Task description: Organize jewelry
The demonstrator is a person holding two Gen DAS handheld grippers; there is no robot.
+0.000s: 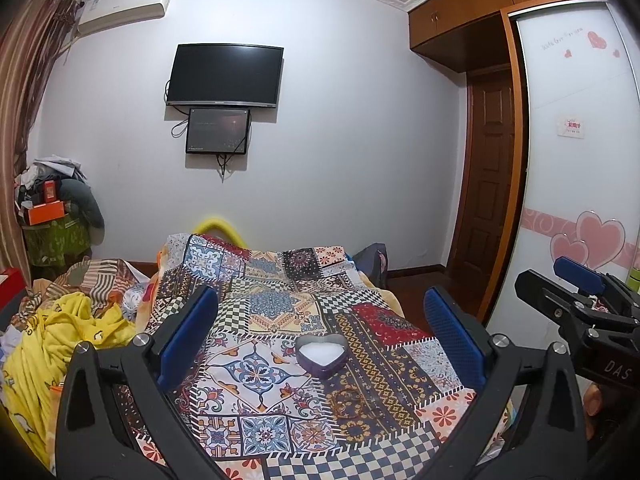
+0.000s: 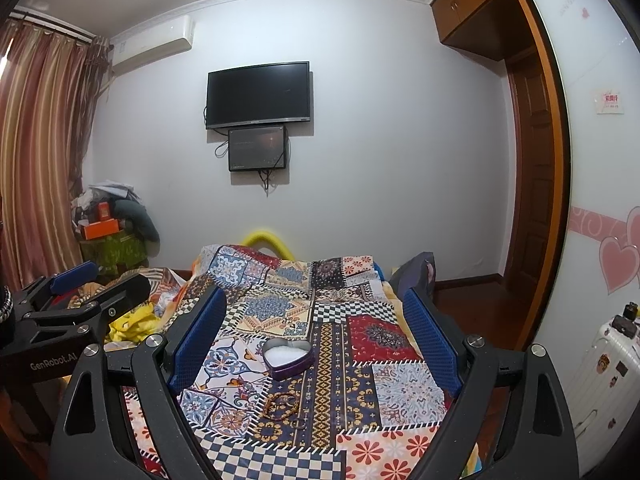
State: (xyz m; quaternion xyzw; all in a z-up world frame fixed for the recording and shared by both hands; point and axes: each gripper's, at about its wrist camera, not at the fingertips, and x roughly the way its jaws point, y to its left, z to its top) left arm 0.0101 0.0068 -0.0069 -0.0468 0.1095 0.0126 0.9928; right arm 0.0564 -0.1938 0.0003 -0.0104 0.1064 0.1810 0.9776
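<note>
A purple heart-shaped box with a white lining lies open on the patterned bedspread. Just in front of it lie a brown bead bracelet and a thin ring-like piece. My left gripper is open and empty, held above the bed with the box between its blue pads. In the right wrist view the box, the bead bracelet and a small ring lie between the pads of my right gripper, which is open and empty.
Yellow clothes are heaped on the bed's left side. A wardrobe with heart stickers stands at the right, with a white suitcase beside it. A TV hangs on the far wall. Each gripper shows at the edge of the other's view.
</note>
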